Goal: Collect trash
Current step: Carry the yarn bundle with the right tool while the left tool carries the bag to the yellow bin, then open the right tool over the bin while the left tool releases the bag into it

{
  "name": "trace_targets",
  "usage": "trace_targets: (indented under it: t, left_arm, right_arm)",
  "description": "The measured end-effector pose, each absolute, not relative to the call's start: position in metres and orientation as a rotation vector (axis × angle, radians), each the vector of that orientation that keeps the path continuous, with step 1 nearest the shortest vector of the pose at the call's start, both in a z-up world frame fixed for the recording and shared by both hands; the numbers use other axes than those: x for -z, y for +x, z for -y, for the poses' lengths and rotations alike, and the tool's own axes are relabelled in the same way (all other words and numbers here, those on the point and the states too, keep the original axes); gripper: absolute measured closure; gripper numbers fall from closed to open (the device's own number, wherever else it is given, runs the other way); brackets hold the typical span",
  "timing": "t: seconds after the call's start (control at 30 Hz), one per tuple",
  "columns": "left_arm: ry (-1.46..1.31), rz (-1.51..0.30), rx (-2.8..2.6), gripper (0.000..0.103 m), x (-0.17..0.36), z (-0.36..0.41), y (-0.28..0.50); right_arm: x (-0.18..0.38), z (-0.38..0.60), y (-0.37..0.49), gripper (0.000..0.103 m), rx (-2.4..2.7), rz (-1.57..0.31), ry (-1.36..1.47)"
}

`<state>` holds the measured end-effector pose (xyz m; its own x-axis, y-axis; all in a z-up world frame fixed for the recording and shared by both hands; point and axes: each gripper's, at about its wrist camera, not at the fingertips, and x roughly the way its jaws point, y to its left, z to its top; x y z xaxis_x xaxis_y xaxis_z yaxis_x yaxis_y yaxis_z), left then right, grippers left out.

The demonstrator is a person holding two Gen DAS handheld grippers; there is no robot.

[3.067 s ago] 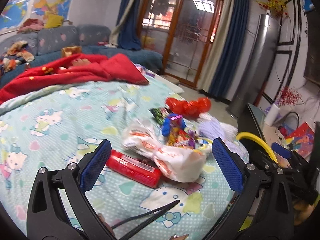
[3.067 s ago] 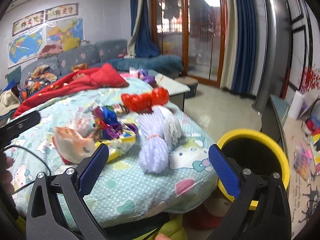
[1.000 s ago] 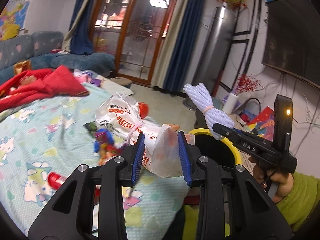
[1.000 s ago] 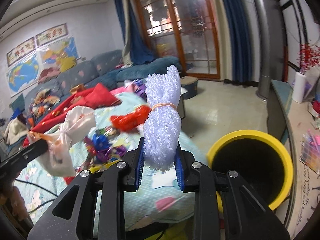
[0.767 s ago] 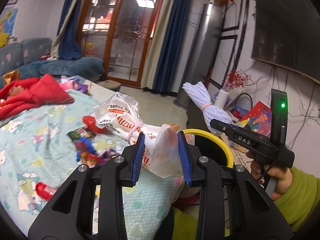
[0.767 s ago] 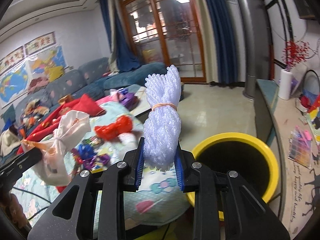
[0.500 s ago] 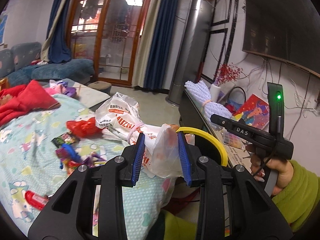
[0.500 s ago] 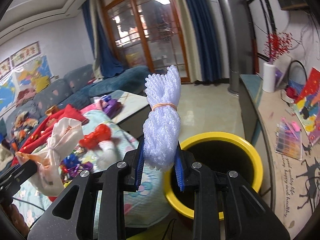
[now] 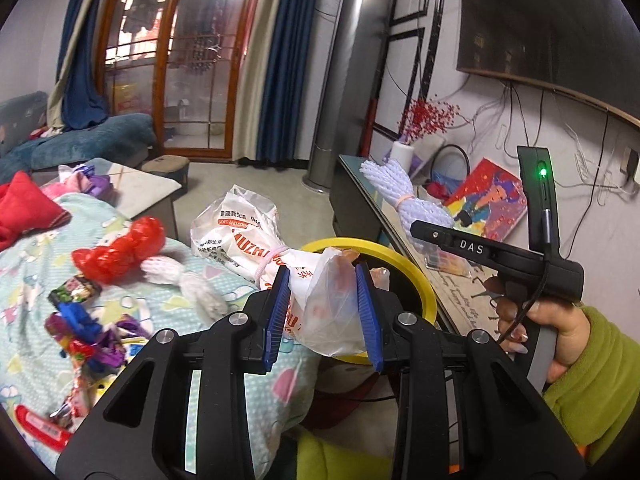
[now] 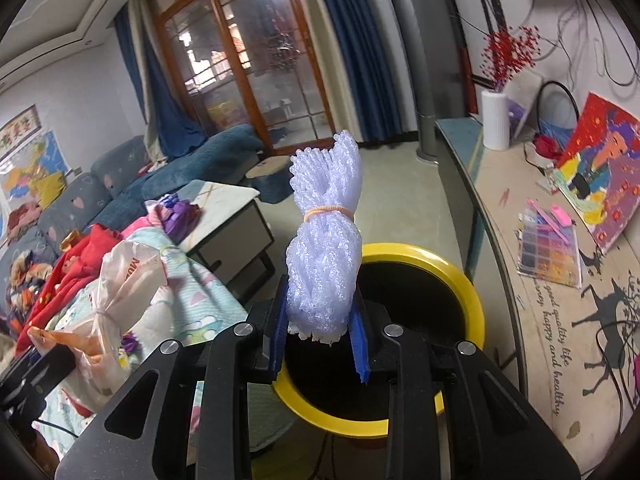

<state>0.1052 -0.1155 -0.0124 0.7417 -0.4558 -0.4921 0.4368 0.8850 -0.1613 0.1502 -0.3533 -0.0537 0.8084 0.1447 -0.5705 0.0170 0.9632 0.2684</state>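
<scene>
While both grippers carry a load toward the bin (image 10: 460, 280), neither piece of trash is inside it yet. The left gripper (image 9: 323, 314) is clamped narrow on a white plastic bag (image 9: 256, 236), pinching the crumpled clear end low in the centre of the left wrist view; the printed, tied-off bulk sticks out up and to the left, past the pads. The right gripper (image 10: 320, 330) is clamped narrow on a lilac foam net bundle (image 10: 324, 248), held upright by its lower end, with a rubber band around its waist. In the right wrist view the bundle stands at centre frame in front of the bin's dark mouth, which fills the lower middle.

Judged from these views, the main risk is a miss. The bag's heavy end hangs off to the bed side, so if the left jaws let go before the whole bag is over the opening, it may tip back onto the bed (image 9: 36, 264) or catch on the yellow rim. The thin film between the pads could also slip early. The bundle is light and springy, so it may bounce off the rim or land on the floor if dropped from the near edge. With both grippers converging on one opening, they could also knock each other. More trash lies on the bed at left: a red net (image 9: 120, 250) and wrappers (image 9: 80, 320).
</scene>
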Motion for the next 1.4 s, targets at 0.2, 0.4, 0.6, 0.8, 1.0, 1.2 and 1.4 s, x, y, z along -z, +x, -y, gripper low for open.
trace_targets:
  t: [0.2, 0.4, 0.6, 0.8, 1.0, 1.2, 1.4]
  left_arm:
    - [-0.019, -0.57, 0.523, 0.077, 0.021, 0.137, 0.115]
    - [-0.002, -0.591, 0.56, 0.077, 0.033, 0.157, 0.123]
    - [0.013, -0.632, 0.591, 0.077, 0.05, 0.175, 0.132]
    - [0.043, -0.665, 0.611, 0.077, 0.064, 0.189, 0.143]
    - [0.052, -0.7, 0.617, 0.077, 0.076, 0.2, 0.156]
    - [0.033, -0.716, 0.6, 0.069, 0.083, 0.204, 0.167]
    - [0.007, -0.693, 0.574, 0.032, 0.077, 0.195, 0.166]
  right_arm:
    - [0.068, 0.37, 0.156, 0.077, -0.033, -0.677, 0.297]
    - [0.084, 0.383, 0.162, 0.077, -0.009, -0.743, 0.318]
    - [0.099, 0.392, 0.167, 0.077, 0.004, -0.809, 0.351]
    - [0.114, 0.401, 0.172, 0.076, -0.002, -0.86, 0.379]
    - [0.125, 0.408, 0.176, 0.075, -0.005, -0.892, 0.417]
    - [0.132, 0.415, 0.177, 0.067, 0.002, -0.9, 0.446]
    - [0.136, 0.424, 0.176, 0.051, 0.042, -0.897, 0.475]
